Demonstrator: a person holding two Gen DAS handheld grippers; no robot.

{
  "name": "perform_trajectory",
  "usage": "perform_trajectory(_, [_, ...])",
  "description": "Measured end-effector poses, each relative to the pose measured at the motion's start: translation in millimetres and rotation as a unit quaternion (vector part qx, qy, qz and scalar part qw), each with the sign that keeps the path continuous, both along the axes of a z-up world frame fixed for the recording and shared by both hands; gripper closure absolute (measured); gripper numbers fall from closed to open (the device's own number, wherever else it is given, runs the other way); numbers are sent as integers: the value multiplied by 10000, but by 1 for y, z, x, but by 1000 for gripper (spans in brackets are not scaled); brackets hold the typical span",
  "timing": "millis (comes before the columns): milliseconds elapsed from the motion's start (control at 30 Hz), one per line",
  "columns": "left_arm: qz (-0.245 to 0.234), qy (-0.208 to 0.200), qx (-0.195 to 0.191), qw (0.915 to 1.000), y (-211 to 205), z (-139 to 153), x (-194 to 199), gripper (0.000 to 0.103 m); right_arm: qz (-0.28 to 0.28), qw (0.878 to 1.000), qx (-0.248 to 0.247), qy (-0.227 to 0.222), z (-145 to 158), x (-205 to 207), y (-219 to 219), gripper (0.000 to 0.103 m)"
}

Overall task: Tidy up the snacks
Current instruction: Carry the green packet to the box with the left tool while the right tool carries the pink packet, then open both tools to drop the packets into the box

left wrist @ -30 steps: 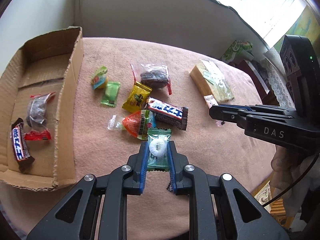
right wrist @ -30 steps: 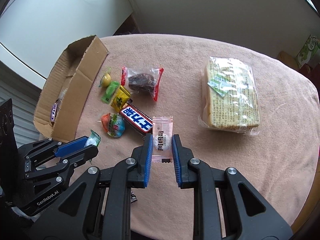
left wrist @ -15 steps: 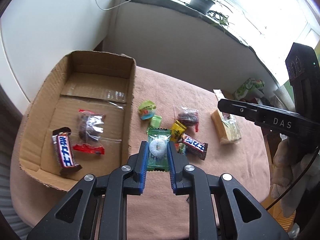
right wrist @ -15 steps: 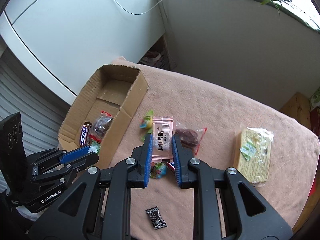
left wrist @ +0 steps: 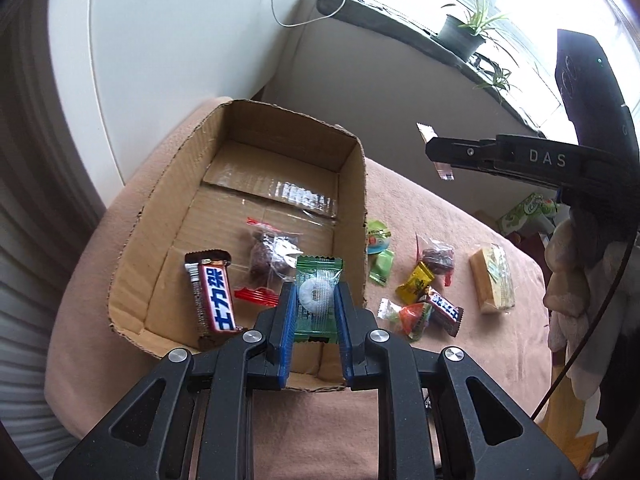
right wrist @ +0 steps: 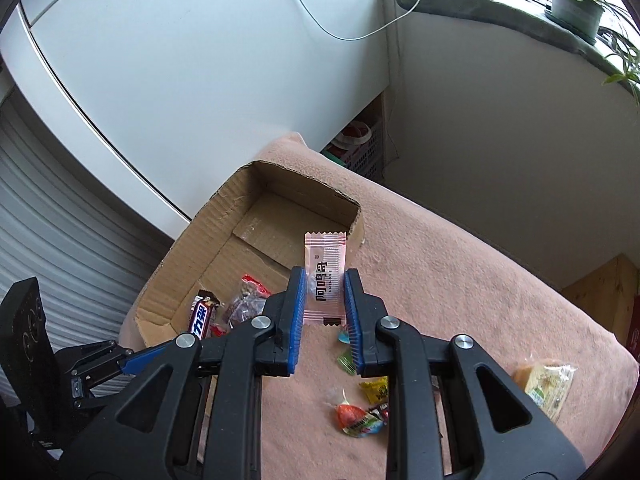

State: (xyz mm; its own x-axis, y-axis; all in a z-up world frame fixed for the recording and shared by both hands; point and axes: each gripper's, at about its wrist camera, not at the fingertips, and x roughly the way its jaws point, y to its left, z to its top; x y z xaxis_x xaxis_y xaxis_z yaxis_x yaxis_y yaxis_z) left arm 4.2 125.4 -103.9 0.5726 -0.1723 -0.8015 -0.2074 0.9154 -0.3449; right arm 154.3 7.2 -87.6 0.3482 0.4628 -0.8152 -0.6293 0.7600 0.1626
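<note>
My left gripper (left wrist: 316, 300) is shut on a green-wrapped candy (left wrist: 318, 292) and holds it above the near right corner of the open cardboard box (left wrist: 356, 184). My right gripper (right wrist: 325, 292) is shut on a pink sachet (right wrist: 325, 264), held high over the box's right wall (right wrist: 356, 224). In the box lie a Snickers bar (left wrist: 212, 296) and a clear bag of dark snack (left wrist: 268, 256). Loose snacks (left wrist: 416, 296) lie on the pink cloth to the right of the box.
A wafer pack (left wrist: 492, 280) lies at the far right of the table. The table edge runs along the left and front. A white wall, a shutter and a windowsill with plants (left wrist: 464, 32) stand behind.
Both grippers have lifted their candies off the cloth and moved left toward the box. The left one now hangs over the box's near corner.
</note>
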Motion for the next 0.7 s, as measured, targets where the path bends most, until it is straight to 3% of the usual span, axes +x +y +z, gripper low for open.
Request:
perform_trajectory(267, [275, 65, -4, 9996, 22, -4, -5, 86, 260, 9994, -206, -15, -10, 15, 40, 83])
perform_trajectory(600, [383, 144, -49, 9992, 32, -9, -3, 85, 390, 9987, -309, 121, -25, 23, 57, 83])
perform_trajectory(667, [394, 180, -33, 9991, 32, -9, -1, 84, 343, 9989, -312, 110, -25, 24, 56, 71])
perform_trajectory(700, [400, 200, -42, 9990, 33, -9, -1, 81, 309, 9990, -298, 80, -24, 23, 55, 49])
